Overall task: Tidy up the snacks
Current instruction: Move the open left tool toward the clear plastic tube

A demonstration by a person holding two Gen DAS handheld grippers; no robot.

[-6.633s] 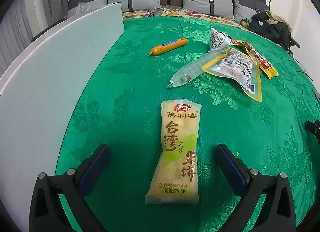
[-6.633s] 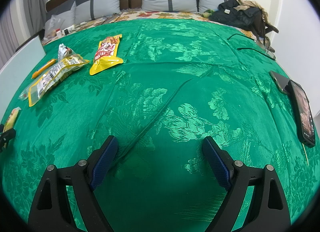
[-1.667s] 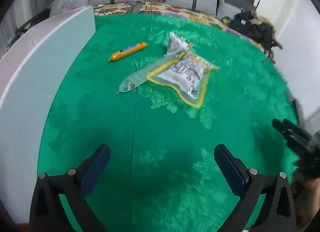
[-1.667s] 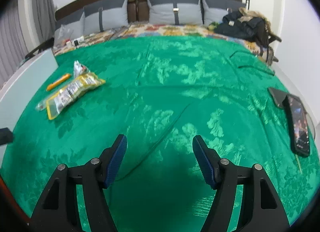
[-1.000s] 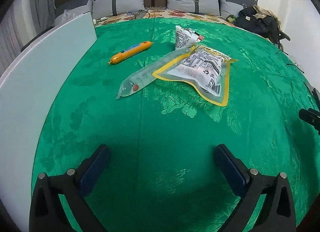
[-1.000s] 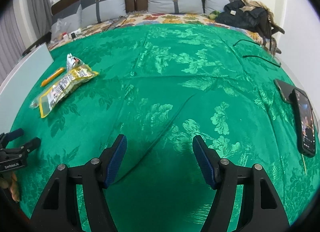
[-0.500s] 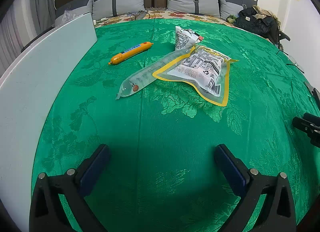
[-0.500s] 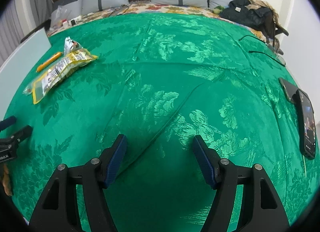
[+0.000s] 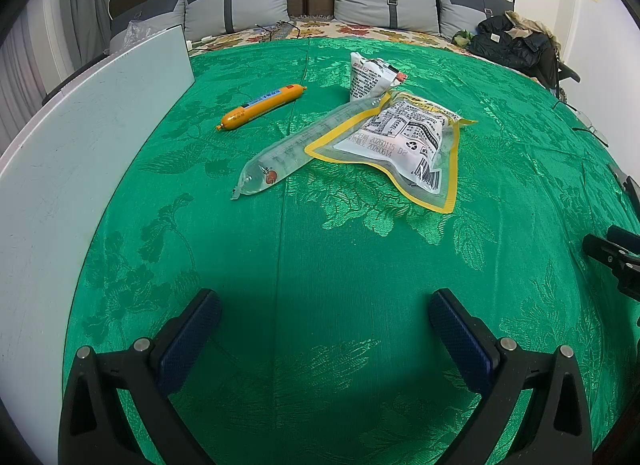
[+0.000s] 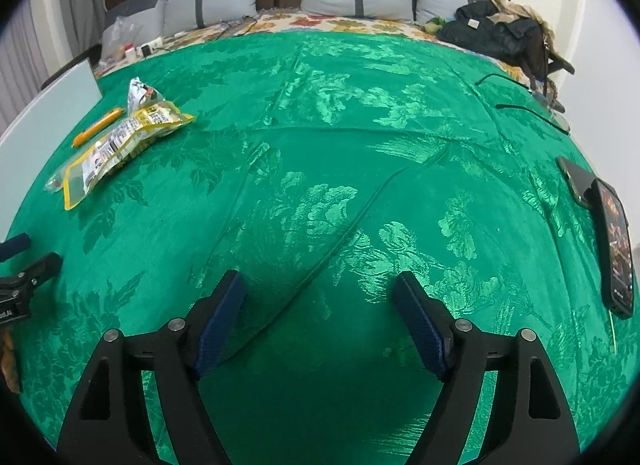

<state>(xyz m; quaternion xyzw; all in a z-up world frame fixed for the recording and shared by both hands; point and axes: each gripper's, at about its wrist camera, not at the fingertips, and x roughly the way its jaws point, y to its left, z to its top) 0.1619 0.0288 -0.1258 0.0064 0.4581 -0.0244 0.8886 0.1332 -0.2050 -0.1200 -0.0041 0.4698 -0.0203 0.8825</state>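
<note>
Gone since the earlier frame is the cracker pack under my left gripper (image 9: 324,329), whose jaws stand apart, empty. Right gripper (image 10: 320,313) is opening on nothing. I'd reach for the tube (image 9: 288,153), tucked under the pouch (image 9: 400,141), lifting slowly.

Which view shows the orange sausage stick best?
The left wrist view: the orange sausage stick lies whole and unobstructed on the green cloth, label visible. In the right wrist view it is small, near the left edge, partly hidden behind the yellow-edged packet.
</note>
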